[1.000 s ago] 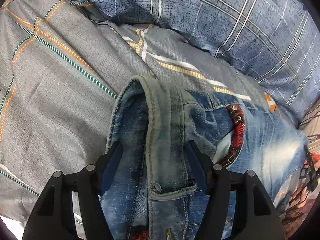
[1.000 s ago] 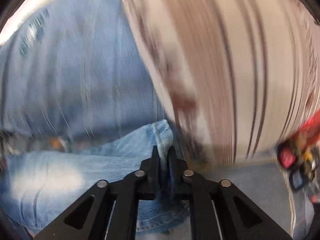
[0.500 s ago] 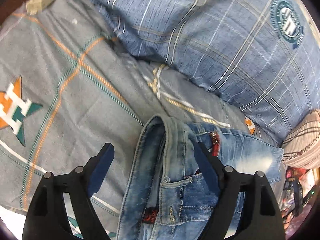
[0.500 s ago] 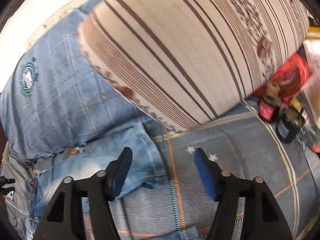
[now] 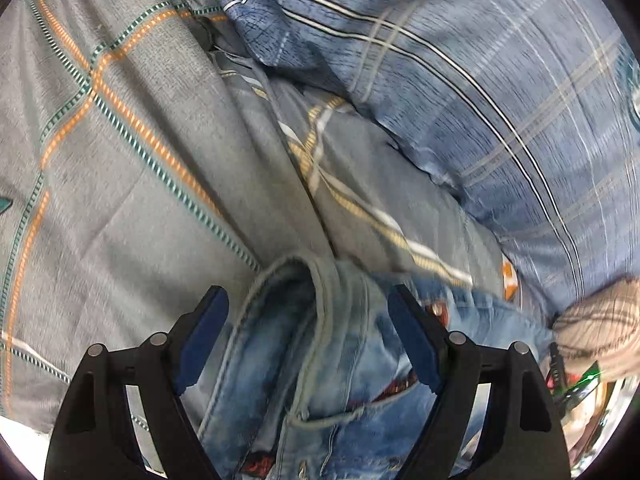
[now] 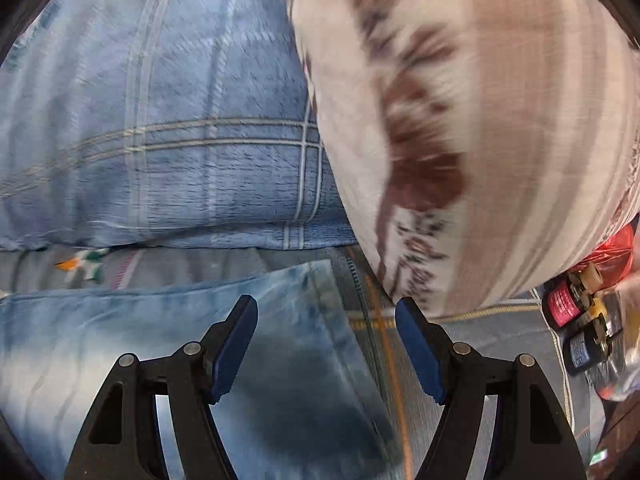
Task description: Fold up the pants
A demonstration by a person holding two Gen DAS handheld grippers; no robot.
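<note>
Blue jeans point(image 5: 332, 360) lie on a grey bedsheet point(image 5: 132, 184) with orange and green stripes. In the left wrist view the waistband end bunches up between the fingers of my left gripper point(image 5: 306, 316), which is open and holds nothing. In the right wrist view a flat denim leg end point(image 6: 224, 340) lies under my right gripper point(image 6: 326, 322), which is open just above the hem corner. Both views are blurred by motion.
A blue plaid pillow point(image 5: 460, 80) lies behind the jeans; it also shows in the right wrist view point(image 6: 168, 128). A white and brown striped pillow point(image 6: 480, 128) stands close at the right. Small bottles point(image 6: 576, 320) and a red bag point(image 6: 616, 248) sit at the right edge.
My right gripper let go of the denim and opened, then dropped back down close over the leg end. My left gripper stayed open and moved in closer over the waistband.
</note>
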